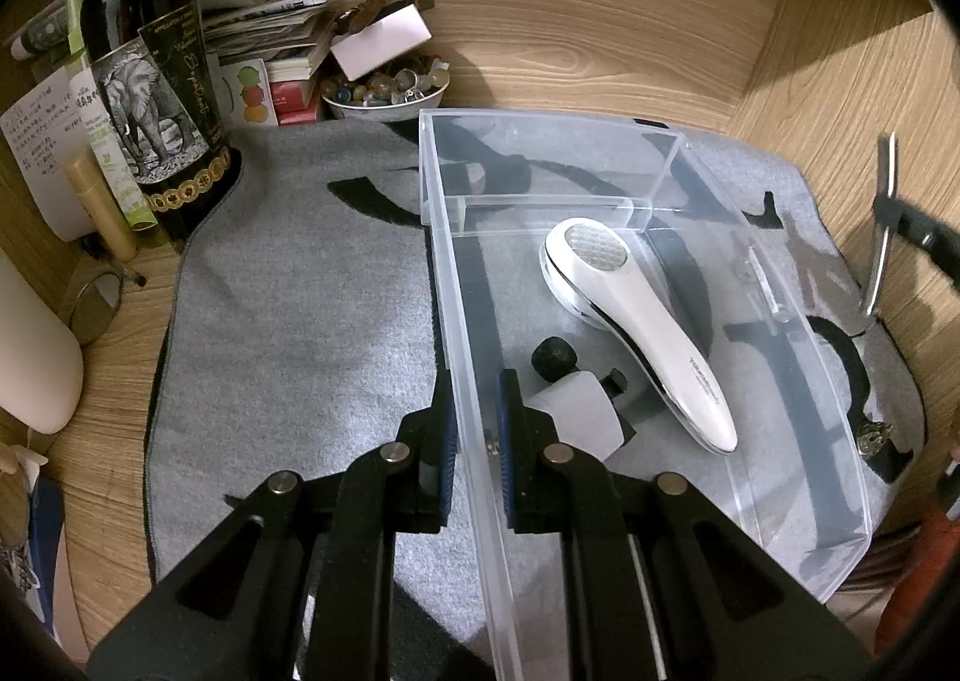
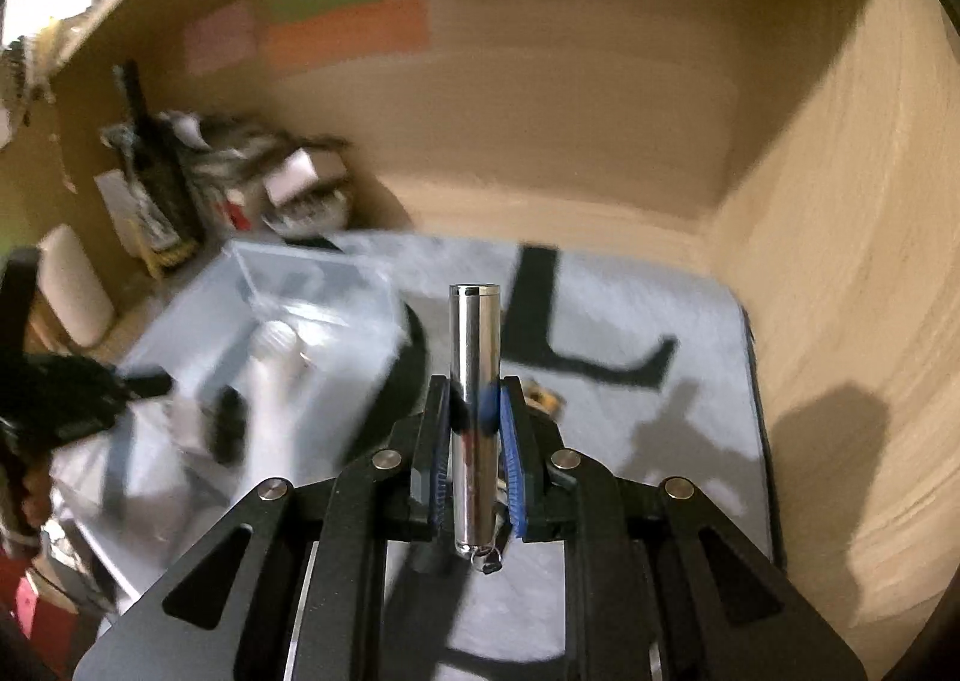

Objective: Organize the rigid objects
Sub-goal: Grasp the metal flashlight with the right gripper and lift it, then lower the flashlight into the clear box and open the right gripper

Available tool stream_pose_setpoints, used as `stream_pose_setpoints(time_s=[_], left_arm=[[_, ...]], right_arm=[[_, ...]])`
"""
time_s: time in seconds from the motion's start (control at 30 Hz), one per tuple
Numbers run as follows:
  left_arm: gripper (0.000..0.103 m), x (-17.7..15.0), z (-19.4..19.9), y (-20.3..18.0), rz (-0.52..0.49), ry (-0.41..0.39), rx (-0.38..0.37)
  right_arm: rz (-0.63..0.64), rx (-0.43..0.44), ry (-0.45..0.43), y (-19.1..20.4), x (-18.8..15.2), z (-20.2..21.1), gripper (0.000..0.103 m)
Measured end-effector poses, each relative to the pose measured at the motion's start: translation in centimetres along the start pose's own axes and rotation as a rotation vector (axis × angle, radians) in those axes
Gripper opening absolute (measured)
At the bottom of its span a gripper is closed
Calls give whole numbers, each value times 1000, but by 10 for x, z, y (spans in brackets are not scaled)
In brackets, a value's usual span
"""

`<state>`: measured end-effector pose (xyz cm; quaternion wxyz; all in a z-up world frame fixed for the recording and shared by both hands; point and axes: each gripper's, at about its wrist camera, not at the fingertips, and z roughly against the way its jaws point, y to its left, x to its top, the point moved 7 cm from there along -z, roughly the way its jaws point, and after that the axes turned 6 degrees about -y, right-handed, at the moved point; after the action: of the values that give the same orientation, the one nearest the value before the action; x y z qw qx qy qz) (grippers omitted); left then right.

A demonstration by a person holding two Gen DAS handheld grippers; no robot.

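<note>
Left gripper (image 1: 474,381) clamped on clear bin (image 1: 798,381) wall; right gripper (image 2: 474,399) pinching polished metal cylinder (image 2: 474,357). Risk: slick cylinder slipping, or striking bin's right rim.

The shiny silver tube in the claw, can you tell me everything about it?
The silver tube is a smooth, mirror-bright metal cylinder, long and slim, with a flat top ringed by a thin seam. A small dark bit sticks out of its bottom end. It stands upright, pinched at its middle by the right claw, whose blue pads press both its sides. It hangs above the grey mat, touching nothing else. The left view shows it beside the clear bin, outside it.
</note>
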<state>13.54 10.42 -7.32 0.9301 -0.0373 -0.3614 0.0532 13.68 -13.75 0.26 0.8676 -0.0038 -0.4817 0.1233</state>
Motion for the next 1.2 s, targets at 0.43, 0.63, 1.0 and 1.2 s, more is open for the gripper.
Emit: stream_pose_setpoints(time_s=[0.43,0.63,1.0,1.2], left_arm=[[11,0,0,-1,0,-1,0],[11,0,0,-2,2,-1,-1],[11,1,0,-2,3,-2,-3],[11,1,-1,-3,3,-2,-3]], right_arm=[[101,171,-81,83,39,-3,14],[121,262,-1,113,31,-29,14],[199,276,191,138,-12,-77,14],[217,264,253,137,-24,-85,14]])
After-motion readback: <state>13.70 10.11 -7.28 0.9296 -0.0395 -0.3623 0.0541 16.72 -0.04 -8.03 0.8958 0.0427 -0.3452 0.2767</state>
